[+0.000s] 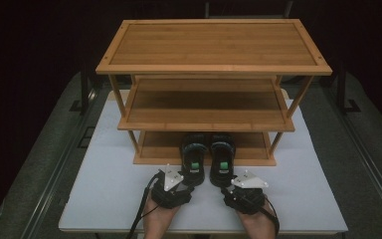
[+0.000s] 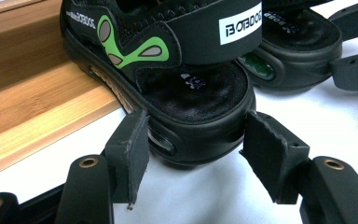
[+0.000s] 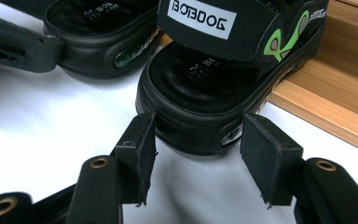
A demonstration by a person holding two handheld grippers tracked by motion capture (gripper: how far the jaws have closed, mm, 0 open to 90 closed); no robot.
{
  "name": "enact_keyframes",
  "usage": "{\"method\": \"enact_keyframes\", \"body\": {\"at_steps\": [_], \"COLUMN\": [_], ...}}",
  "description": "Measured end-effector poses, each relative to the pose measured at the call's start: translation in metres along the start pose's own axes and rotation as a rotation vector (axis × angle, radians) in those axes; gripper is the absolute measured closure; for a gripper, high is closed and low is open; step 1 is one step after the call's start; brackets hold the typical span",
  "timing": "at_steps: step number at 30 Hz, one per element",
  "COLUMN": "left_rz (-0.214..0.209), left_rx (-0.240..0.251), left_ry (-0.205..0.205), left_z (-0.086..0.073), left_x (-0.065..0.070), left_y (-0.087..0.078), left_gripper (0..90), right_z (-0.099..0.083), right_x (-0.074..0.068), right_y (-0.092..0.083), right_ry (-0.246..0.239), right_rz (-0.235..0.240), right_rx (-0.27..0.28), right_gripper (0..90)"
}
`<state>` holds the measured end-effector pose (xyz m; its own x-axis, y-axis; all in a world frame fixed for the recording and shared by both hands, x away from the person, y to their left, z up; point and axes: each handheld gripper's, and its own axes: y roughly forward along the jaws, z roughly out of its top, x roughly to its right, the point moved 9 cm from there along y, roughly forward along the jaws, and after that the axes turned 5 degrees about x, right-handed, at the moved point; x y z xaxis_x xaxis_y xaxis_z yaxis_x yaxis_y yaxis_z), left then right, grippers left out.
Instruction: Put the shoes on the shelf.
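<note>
Two black sandals are parked side by side, toes on the bottom shelf of the rack, heels out on the white mat. The left gripper is spread around the heel of the left sandal; its pads sit just beside the sole, and no squeeze can be seen. The right gripper is spread the same way at the heel of the right sandal, pads apart from the rubber.

Trouble is judged possible here. The heels are rounded and slick, so a low or off-centre pinch could be squirted off. A shove forward could be caught by the shelf lip, tipping a sandal. The pair sits close, so the neighbour could be nudged by an inner jaw.
</note>
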<state>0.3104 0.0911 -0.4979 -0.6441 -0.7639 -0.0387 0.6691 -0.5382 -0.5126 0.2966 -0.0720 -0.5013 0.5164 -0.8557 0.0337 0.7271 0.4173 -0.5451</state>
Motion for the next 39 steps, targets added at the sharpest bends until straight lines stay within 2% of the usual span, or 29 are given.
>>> {"method": "enact_keyframes", "body": {"at_steps": [3,11,13,17,30,34,39], "left_rz": [-0.008,-0.005,-0.001,0.006,0.014,0.03,0.07], "left_rx": [0.009,0.044,0.023,0.014,0.028,0.034,0.036], "left_ry": [-0.014,0.002,0.021,0.021,0.016,0.019,0.05], "left_z": [0.003,0.019,0.02,0.019,0.023,0.025,0.028], "left_x": [-0.001,-0.002,-0.002,-0.003,-0.007,-0.01,-0.013], "left_y": [-0.001,-0.004,-0.002,0.003,0.012,0.017,0.023], "left_gripper": [41.1,44.4,44.6,45.0,45.4,45.9,48.7], "right_z": [0.003,0.02,0.021,0.023,0.03,0.032,0.035], "right_x": [0.0,0.003,0.003,0.003,0.002,0.004,0.007], "right_y": [-0.002,-0.007,-0.007,-0.006,0.007,0.01,0.017], "right_ry": [0.004,0.019,0.014,0.022,0.026,0.026,0.03], "right_rz": [0.001,0.007,0.007,0.011,-0.004,-0.015,-0.039], "right_rx": [0.01,0.049,0.043,0.051,0.061,0.066,0.077], "right_gripper": [46.7,50.6,50.6,50.7,51.5,51.7,51.8]}}
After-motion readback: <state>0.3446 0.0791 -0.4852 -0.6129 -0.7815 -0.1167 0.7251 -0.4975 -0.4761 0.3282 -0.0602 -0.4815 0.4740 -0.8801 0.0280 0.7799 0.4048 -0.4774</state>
